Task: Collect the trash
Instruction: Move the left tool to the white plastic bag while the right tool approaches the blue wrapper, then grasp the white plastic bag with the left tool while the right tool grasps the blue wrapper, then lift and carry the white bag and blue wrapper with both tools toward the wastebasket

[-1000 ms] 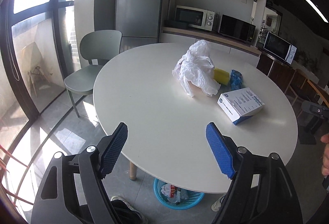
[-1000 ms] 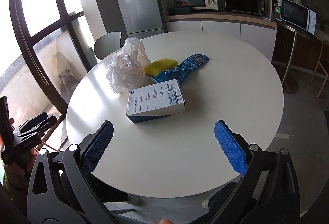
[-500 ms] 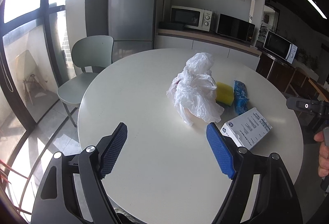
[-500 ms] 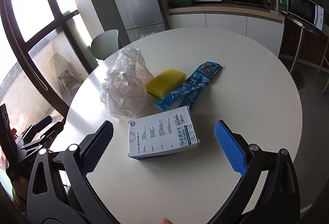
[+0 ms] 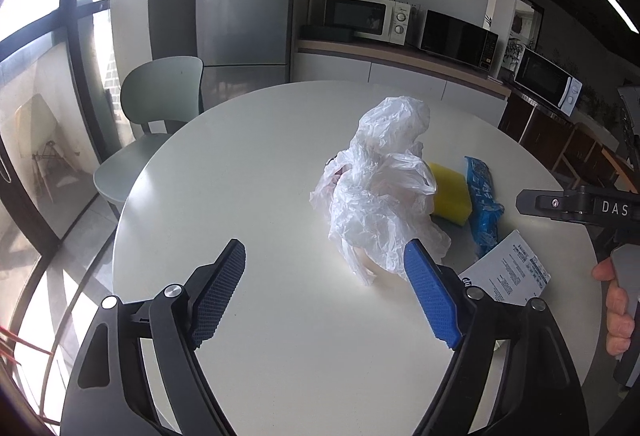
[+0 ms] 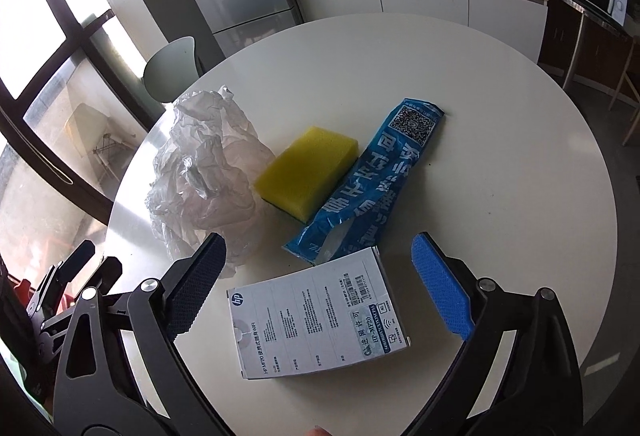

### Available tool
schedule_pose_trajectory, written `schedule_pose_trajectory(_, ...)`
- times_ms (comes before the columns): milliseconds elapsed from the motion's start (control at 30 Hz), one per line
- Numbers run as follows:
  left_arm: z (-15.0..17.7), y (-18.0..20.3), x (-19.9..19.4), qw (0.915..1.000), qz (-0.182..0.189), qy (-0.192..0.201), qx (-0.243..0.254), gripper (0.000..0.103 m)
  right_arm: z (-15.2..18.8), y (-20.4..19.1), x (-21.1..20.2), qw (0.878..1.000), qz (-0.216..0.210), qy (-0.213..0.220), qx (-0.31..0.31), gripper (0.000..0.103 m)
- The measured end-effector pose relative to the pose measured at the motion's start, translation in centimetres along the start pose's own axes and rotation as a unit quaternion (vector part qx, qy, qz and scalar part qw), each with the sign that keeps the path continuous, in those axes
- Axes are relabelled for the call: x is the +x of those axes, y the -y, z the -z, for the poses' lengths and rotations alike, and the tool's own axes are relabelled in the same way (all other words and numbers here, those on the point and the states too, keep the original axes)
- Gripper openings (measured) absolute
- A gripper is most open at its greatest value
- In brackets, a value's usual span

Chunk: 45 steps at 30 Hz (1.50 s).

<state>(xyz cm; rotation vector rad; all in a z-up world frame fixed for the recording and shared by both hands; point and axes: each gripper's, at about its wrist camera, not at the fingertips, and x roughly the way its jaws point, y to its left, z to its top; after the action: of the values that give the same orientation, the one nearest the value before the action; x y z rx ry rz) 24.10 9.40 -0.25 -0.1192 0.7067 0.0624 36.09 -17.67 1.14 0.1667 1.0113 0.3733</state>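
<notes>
Four bits of trash lie bunched together on the round white counter [image 6: 500,140]: a crumpled clear plastic bag [image 6: 208,172], a yellow sponge [image 6: 308,172] touching its side, a long blue wrapper [image 6: 372,188] lying slantwise beside the sponge, and a flat white cardboard box [image 6: 316,320] nearest the right gripper [image 6: 318,284]. That gripper hangs above the box with its fingers wide apart; they have just been closing a little, yet nothing is clamped between them and the pads touch nothing. The left gripper [image 5: 326,292] hovers over bare counter just short of the plastic bag [image 5: 380,192], its fingers also spread and empty. The box looks light and stiff but probably hollow, so it would likely crush under a hard squeeze; taking it across its narrower width, from the long edges, seems the safest hold. The bag is almost weightless, soft and slippery, and should be pinched where the film is bunched thickest, since a loose flap could slide out. The sponge will give under pressure and grip well. The wrapper lies flat and thin, so its raised torn end near the box looks easiest to catch.
</notes>
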Motion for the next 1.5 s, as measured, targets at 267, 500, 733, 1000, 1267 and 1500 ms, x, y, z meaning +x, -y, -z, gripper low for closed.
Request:
schedule_pose_trajectory(267, -1.6, -0.7, 2.1, 0.9997, 0.018, -0.013, -0.013, 0.083, -0.9, 0.8, 3.1, 0.999, 0.009, -0.038, 0.023, 0.073)
schedule_pose_trajectory(500, -2.5, -0.3, 4.1, 0.9994, 0.022, -0.026, -0.009, 0.083, -1.4, 1.5, 4.9, 0.998, 0.014, -0.056, 0.037, 0.058)
schedule_pose_trajectory(733, -2.5, 0.4, 6.2, 0.9982, 0.034, -0.048, -0.012, 0.084, -1.6, 1.5, 6.4, 0.997, 0.008, -0.071, 0.036, 0.034)
schedule_pose_trajectory(1000, -1.9, 0.7, 8.6, 0.9943, 0.06, -0.085, -0.023, 0.051, -1.1, 1.6, 6.3, 0.998, 0.009, -0.062, 0.018, 0.002)
schedule_pose_trajectory(1267, -1.5, 1.0, 7.5, 0.9944, 0.066, -0.07, -0.043, 0.017, -1.5, 2.2, 2.9, 1.0, 0.03, -0.005, -0.003, 0.001)
schedule_pose_trajectory(1500, -2.3, 0.4, 3.3, 0.9967, 0.058, -0.026, -0.051, 0.014, -1.6, 2.0, -0.9, 0.997, 0.049, 0.048, -0.035, 0.001)
